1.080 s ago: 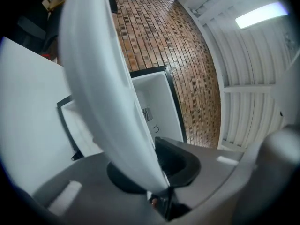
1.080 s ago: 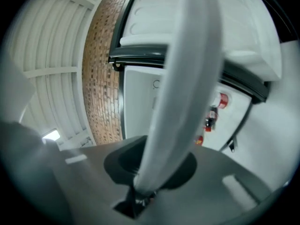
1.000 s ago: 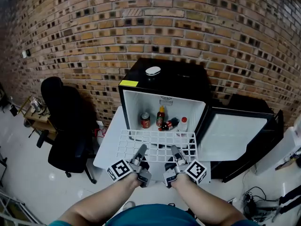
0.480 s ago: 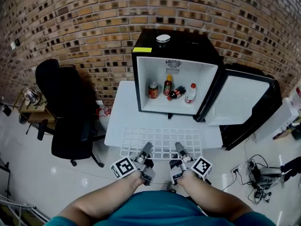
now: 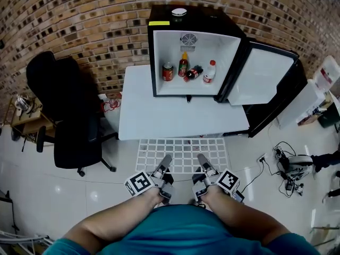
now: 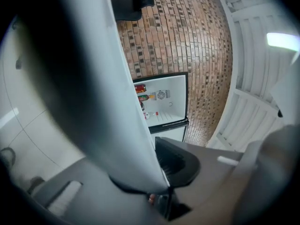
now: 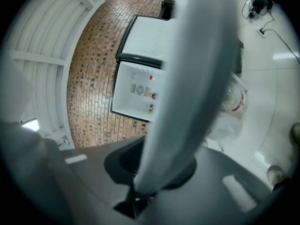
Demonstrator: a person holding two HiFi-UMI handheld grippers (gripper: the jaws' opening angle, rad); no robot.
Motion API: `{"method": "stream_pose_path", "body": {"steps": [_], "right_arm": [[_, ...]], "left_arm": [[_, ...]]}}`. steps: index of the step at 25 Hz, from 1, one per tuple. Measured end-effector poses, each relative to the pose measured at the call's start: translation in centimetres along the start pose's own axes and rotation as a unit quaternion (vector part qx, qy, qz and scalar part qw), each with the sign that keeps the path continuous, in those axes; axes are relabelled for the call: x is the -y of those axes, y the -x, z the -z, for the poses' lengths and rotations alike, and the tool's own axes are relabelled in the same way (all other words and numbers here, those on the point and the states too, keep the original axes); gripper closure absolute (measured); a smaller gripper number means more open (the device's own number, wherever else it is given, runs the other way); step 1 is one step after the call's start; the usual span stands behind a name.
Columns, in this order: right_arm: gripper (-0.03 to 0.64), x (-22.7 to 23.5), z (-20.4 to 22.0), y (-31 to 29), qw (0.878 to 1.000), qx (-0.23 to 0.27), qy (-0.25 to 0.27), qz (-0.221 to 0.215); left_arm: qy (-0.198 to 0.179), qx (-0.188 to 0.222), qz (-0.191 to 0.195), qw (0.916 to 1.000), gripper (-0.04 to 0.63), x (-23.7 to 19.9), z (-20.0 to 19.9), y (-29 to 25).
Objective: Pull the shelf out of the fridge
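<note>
White wire-grid shelf [image 5: 182,154]: we are clamping its six-o'clock edge with left gripper [image 5: 167,159] and right gripper [image 5: 202,159], aiming for level, even carriage.

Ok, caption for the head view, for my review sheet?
Held by left tongs and right tongs, the white wire shelf is clear of the open mini fridge.

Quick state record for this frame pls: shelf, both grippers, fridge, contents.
fridge: on white table, door open to the right
shelf: white wire grid, fully out of fridge, held roughly level in front of table's near edge
left gripper: shut on shelf's near edge
right gripper: shut on shelf's near edge
inside: can, sauce bottle upright, bottle lying down, red-capped white bottle
nearby: black chair left of table
</note>
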State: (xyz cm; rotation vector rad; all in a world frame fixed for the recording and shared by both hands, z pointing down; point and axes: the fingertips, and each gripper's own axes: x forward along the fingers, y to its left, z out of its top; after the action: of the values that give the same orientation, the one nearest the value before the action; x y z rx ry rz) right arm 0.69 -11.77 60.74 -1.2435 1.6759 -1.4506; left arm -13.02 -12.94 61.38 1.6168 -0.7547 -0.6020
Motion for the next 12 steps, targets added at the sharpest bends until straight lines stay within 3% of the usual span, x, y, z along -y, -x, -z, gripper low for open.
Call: {"method": "stream_pose_path", "body": {"steps": [10,12], "right_arm": [[0.577,5.7,-1.4,9.2,0.999,-0.019,-0.025,0.030],[0.577,7.0,-2.3,11.6,0.999,-0.034,-0.026,0.031]], "left_arm": [[0.015,-0.008,-0.041,0.9990,0.569,-1.6,10.6,1.9],[0.016,0.004,-0.030,0.9994,0.569,-1.1,13.6,1.9]]}}
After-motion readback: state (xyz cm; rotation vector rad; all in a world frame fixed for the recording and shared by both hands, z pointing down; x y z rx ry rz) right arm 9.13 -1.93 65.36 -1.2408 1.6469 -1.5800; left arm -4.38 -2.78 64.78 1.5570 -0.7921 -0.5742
